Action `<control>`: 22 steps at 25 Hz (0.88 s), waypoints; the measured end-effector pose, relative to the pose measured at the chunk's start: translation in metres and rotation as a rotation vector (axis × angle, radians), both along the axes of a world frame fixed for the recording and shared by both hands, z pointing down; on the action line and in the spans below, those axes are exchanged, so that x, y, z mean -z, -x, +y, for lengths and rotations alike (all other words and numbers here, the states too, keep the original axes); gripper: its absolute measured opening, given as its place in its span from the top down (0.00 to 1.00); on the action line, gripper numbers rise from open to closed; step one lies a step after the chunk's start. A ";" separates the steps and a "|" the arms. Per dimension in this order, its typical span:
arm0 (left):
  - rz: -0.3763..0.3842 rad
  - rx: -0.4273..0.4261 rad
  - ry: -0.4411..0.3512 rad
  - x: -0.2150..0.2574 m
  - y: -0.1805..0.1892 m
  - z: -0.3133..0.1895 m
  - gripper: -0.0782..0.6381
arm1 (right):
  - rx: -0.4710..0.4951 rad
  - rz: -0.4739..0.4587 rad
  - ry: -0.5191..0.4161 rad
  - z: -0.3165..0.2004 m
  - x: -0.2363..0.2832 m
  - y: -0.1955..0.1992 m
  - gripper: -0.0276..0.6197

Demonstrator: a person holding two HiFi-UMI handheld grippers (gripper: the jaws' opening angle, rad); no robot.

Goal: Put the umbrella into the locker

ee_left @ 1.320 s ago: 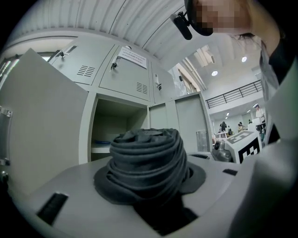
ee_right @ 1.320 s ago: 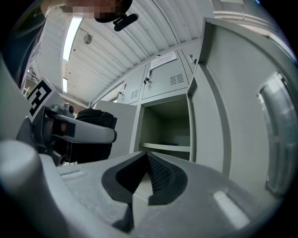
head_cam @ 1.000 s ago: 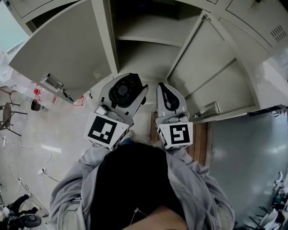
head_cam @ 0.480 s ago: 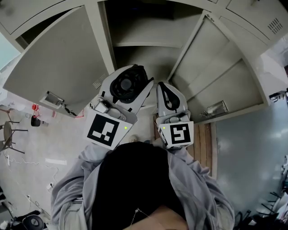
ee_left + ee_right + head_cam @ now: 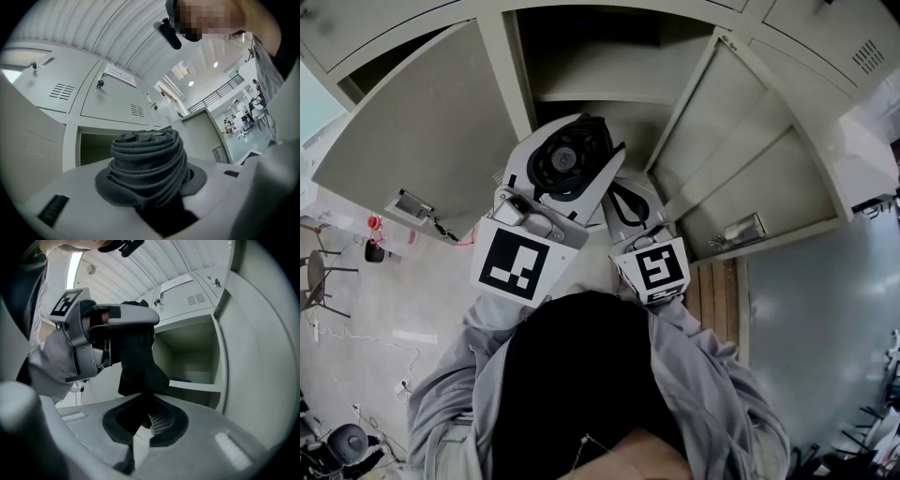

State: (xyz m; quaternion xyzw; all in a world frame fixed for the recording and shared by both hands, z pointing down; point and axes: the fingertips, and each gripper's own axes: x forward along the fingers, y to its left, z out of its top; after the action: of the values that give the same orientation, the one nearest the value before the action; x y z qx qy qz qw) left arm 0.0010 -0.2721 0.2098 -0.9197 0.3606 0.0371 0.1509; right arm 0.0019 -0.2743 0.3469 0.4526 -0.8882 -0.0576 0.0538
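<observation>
Dark grey and rolled, the fabric umbrella [image 5: 145,159] stands upright, clamped in my left gripper [image 5: 149,185]. My right gripper [image 5: 143,420] has its jaws together, seemingly pinching its lower end. Straight ahead gapes the open pale metal locker compartment [image 5: 93,147].

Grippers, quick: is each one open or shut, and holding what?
Left gripper: closed on the folded umbrella.
Right gripper: shut, pinching the same umbrella's black end.

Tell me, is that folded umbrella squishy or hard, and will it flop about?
Probably squishy outside: the umbrella shows soft rolled cloth folds where the left gripper clamps it. Likely floppy in parts: loose dark cloth hangs from it down into the shut right gripper. It seems fairly light, as one gripper holds it up.
</observation>
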 end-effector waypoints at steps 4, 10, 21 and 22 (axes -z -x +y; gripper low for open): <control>0.026 0.022 -0.007 0.008 0.002 0.004 0.62 | 0.050 0.038 0.041 0.003 -0.013 0.007 0.95; 0.052 0.011 -0.062 0.030 0.000 0.013 0.63 | 0.101 0.068 0.029 0.006 -0.012 0.014 0.95; 0.058 0.023 -0.166 0.056 -0.002 0.033 0.63 | 0.106 0.174 -0.096 -0.007 0.012 0.026 0.95; 0.059 0.024 -0.173 0.059 -0.002 0.033 0.63 | 0.097 0.177 -0.109 -0.009 0.016 0.025 0.95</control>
State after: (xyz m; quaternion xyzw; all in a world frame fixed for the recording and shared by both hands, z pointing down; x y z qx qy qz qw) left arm 0.0032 -0.2387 0.1510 -0.8973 0.3712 0.0933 0.2197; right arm -0.0230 -0.2833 0.3309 0.4047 -0.8963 -0.1479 0.1047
